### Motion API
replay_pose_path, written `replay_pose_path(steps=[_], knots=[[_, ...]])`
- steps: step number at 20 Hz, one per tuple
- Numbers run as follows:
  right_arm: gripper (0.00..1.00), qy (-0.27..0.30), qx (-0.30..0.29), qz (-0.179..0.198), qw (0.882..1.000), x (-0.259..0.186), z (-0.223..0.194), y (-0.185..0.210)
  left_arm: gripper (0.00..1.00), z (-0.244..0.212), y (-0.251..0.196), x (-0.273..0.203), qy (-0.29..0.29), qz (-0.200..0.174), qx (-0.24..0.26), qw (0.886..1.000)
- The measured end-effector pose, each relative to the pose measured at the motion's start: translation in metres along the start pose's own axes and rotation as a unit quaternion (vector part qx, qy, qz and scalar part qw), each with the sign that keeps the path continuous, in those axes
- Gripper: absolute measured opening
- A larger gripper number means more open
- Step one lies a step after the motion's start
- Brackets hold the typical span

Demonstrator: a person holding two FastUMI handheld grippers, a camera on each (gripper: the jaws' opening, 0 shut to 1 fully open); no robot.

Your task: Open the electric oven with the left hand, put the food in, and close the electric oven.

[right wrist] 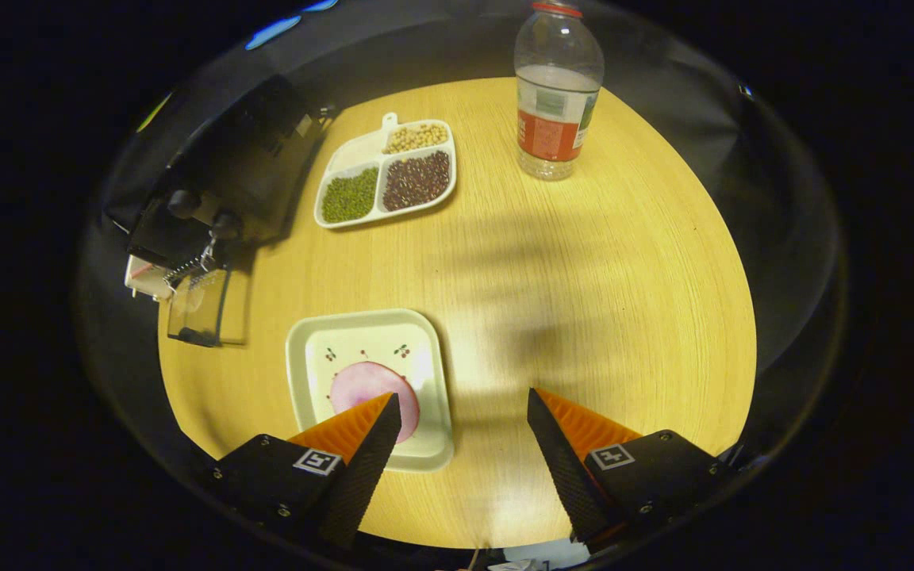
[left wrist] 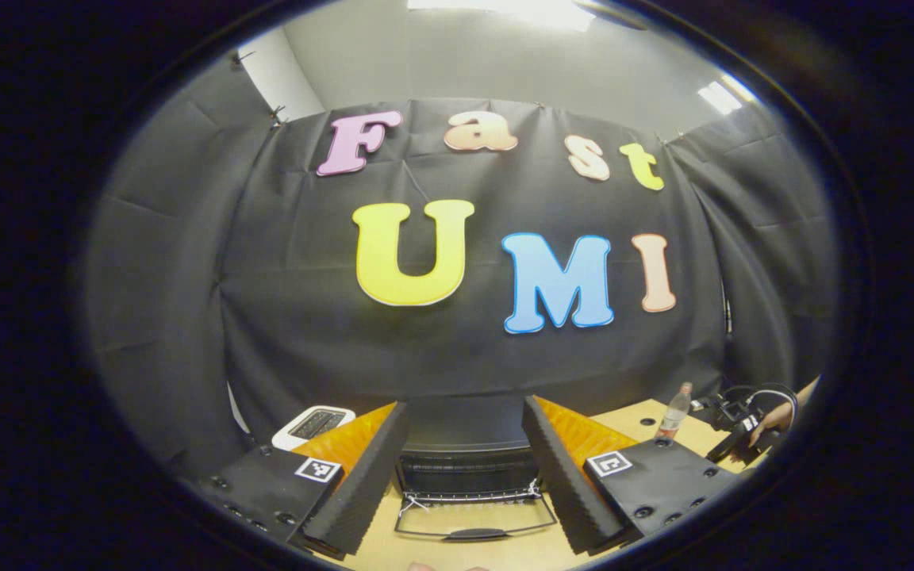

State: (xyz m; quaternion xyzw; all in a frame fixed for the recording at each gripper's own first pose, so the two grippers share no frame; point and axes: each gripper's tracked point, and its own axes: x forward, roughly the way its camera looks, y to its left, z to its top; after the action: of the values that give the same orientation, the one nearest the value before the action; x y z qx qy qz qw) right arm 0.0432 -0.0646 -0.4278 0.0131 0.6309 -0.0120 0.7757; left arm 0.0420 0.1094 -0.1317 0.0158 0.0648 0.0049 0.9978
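The black electric oven (left wrist: 465, 469) stands straight ahead in the left gripper view, its glass door (left wrist: 477, 517) swung down flat toward me. My left gripper (left wrist: 465, 404) hovers open in front of it, holding nothing. In the right gripper view the oven (right wrist: 227, 170) sits at the table's left edge with the door (right wrist: 199, 305) lowered. A round pink piece of food (right wrist: 358, 381) lies on a square pale plate (right wrist: 425, 349). My right gripper (right wrist: 463, 395) is open above the table, one finger covering part of the food. Farther off, the right gripper (left wrist: 743, 434) shows in a hand.
A divided white tray (right wrist: 350, 151) of green, dark and tan beans lies behind the plate. A water bottle (right wrist: 556, 95) stands at the far side of the wooden table (right wrist: 600, 301); the bottle (left wrist: 675, 412) also shows right of the oven. A white appliance (left wrist: 314, 424) sits left of the oven.
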Motion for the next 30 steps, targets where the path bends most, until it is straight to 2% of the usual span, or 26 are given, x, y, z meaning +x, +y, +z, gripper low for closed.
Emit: replay_pose_path(steps=[3, 8, 10, 11, 13, 14, 15, 16, 18, 21, 23, 27, 30], knots=[[0.98, 0.01, -0.018, -0.031, 0.999, 0.012, 0.003, -0.005, 0.92, -0.006, 0.004, 0.0, 0.009, 0.003, -0.003, 1.0], [0.98, 0.028, -0.037, -0.038, 0.998, 0.026, 0.0, 0.008, 1.0, -0.017, 0.01, 0.001, 0.025, 0.006, 0.0, 1.0], [0.91, 0.024, -0.055, -0.039, 0.997, 0.026, 0.003, 0.01, 1.0, -0.02, 0.01, 0.003, 0.027, 0.005, -0.002, 1.0], [0.9, 0.027, -0.058, -0.025, 0.998, 0.03, 0.002, 0.017, 1.0, -0.022, 0.009, 0.004, 0.028, 0.004, -0.004, 1.0], [0.68, 0.04, -0.062, -0.019, 0.997, 0.024, 0.001, 0.018, 1.0, -0.022, 0.007, 0.005, 0.028, 0.003, -0.009, 1.0], [0.68, 0.042, -0.059, -0.006, 0.997, 0.033, 0.0, 0.021, 1.0, -0.022, 0.005, 0.005, 0.027, 0.002, -0.011, 1.0], [0.4, 0.037, -0.028, -0.007, 0.999, 0.051, -0.008, 0.021, 1.0, -0.022, 0.003, 0.005, 0.027, 0.001, -0.012, 1.0], [0.13, 0.035, -0.019, 0.002, 0.999, 0.029, 0.005, 0.023, 1.0, -0.021, 0.001, 0.004, 0.025, 0.001, -0.012, 1.0], [0.05, 0.029, -0.016, 0.023, 0.999, 0.027, 0.007, 0.021, 1.0, -0.018, 0.0, 0.002, 0.02, 0.001, -0.012, 1.0], [0.01, 0.019, 0.01, 0.043, 0.999, 0.031, -0.001, 0.019, 0.96, -0.015, 0.001, -0.002, 0.02, 0.0, -0.008, 1.0], [0.01, 0.012, 0.062, 0.088, 0.994, 0.029, -0.005, 0.028, 0.94, -0.013, 0.003, -0.004, 0.023, 0.001, -0.007, 1.0], [0.0, -0.003, 0.158, 0.182, 0.971, 0.021, -0.022, 0.037, 0.92, -0.011, 0.006, -0.006, 0.025, 0.002, -0.01, 1.0], [0.0, -0.016, 0.21, 0.227, 0.951, 0.016, -0.029, 0.046, 0.96, -0.008, 0.003, -0.006, 0.025, -0.001, -0.017, 1.0]])
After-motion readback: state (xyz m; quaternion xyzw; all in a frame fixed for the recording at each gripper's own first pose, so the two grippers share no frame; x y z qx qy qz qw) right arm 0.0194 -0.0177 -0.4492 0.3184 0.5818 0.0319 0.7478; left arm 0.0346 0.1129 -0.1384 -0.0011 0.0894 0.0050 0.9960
